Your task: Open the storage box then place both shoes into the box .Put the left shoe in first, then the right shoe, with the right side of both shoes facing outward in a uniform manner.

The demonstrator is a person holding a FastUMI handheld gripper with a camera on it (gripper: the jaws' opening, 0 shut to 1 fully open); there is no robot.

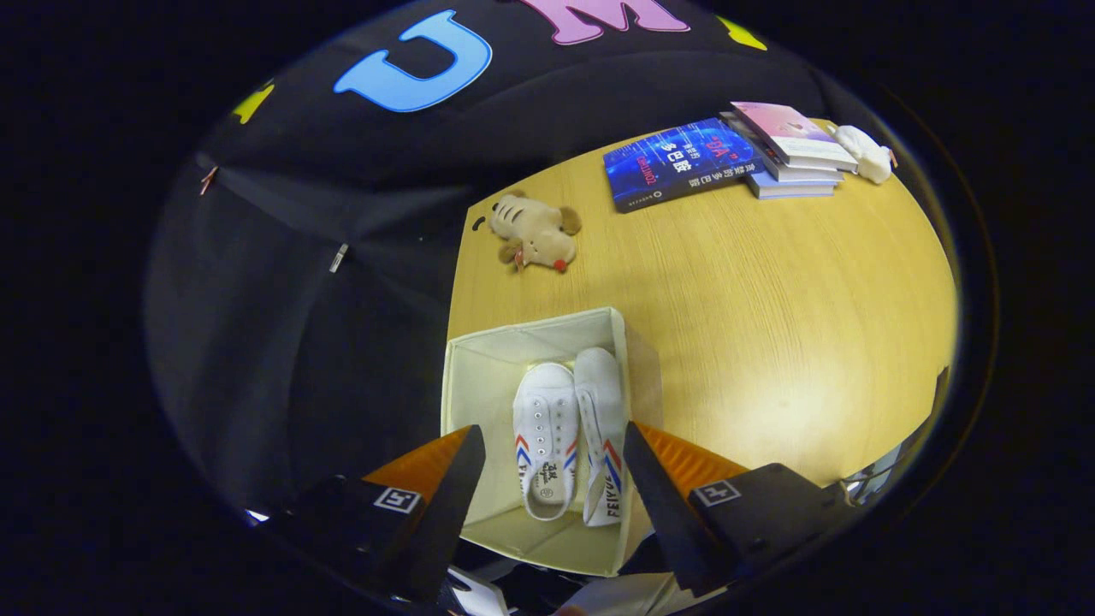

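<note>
the gripper (552, 466) hung above an open, cream-coloured fabric storage box (479, 376) that sat at the near corner of a pale wooden table (770, 325). its two fingers were spread wide and held nothing. between them, down inside the box, lay two small white canvas shoes with red and blue stripes. the left-hand shoe (545, 441) lay flat, its opening and lace holes facing up. the right-hand shoe (601, 432) was tipped on its side against the box wall, showing its striped flank. both had their long axes running away from the fingers, toes toward the far wall, heels nearest. with both shoes resting in the box and the fingers parted, the placing seemed finished. beyond the box lay a tan plush animal toy (535, 231), and well apart, a stack of books (727, 158) and a small white plush (864, 152).
</note>
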